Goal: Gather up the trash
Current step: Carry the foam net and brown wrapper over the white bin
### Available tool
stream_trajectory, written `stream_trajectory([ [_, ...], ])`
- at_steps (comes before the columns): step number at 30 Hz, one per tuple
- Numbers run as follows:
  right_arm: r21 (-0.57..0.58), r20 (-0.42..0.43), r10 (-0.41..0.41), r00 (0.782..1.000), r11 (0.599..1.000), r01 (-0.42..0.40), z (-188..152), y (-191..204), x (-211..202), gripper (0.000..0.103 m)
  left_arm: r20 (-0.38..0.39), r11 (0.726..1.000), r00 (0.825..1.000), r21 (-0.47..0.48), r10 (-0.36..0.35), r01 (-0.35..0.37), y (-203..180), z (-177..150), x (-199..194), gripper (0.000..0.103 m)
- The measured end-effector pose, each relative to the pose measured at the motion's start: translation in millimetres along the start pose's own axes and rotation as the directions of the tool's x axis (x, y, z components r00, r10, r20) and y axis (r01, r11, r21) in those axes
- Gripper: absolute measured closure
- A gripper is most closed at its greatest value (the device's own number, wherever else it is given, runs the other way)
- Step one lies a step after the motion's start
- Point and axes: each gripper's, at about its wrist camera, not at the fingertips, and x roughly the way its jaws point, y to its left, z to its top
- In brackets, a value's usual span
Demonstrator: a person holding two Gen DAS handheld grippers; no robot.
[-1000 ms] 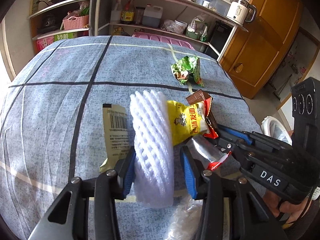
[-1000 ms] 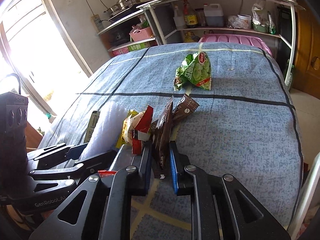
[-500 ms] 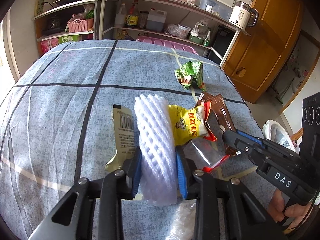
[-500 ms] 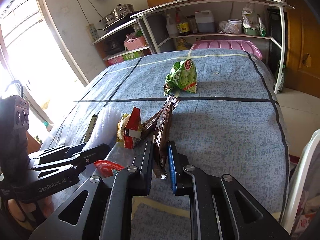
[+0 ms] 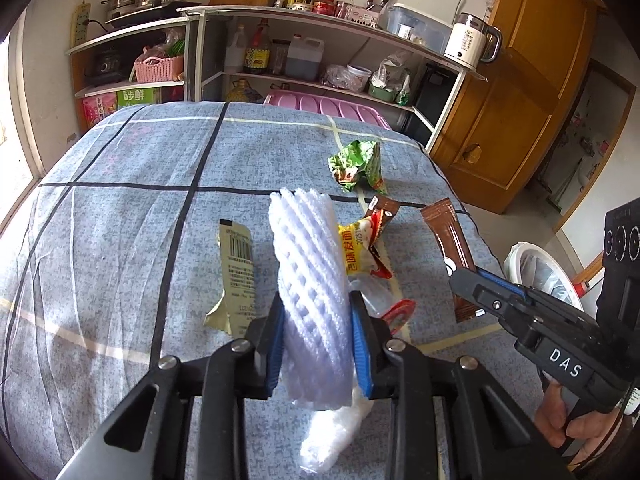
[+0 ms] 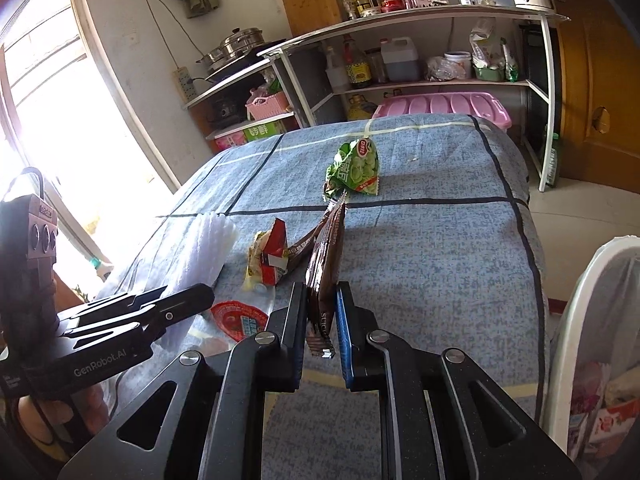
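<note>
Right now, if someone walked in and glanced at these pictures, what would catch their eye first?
First, the white foam net sleeve squeezed in the left gripper, standing up off the blue checked tablecloth. Next, the brown snack sachet pinched on edge in the right gripper, just right of the sleeve. Beyond both, a crumpled green wrapper lies alone near the table's far end.

Cluttered metal shelving (image 6: 420, 80), wooden cabinet (image 5: 520, 92), bright window (image 6: 44, 92), blue checked tablecloth (image 5: 120, 208).
</note>
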Motion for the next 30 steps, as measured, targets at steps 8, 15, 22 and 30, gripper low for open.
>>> stream_trajectory([
  [8, 0.03, 0.042, -0.007, 0.999, 1.0, 0.006, -3.1, -10.9, -26.5, 0.088, 0.038, 0.999, 0.999, 0.038, -0.032, 0.031, -24.7, -1.3, -22.5, 0.072],
  [15, 0.06, 0.077, -0.035, 0.996, 0.998, 0.031, -10.2, -27.5, -54.4, 0.088, 0.052, 0.992, 0.995, 0.094, -0.088, 0.083, -60.0, -1.6, -30.2, 0.072],
  [22, 0.093, 0.123, -0.077, 0.989, 0.993, 0.066, -16.2, -47.4, -87.5, 0.088, 0.048, 0.981, 0.99, 0.147, -0.133, 0.124, -95.0, -3.3, -31.0, 0.072],
  [30, 0.15, 0.151, -0.155, 0.976, 0.98, 0.132, -26.2, -78.2, -120.7, 0.088, 0.032, 0.962, 0.983, 0.213, -0.181, 0.171, -139.6, -5.7, -26.8, 0.072],
])
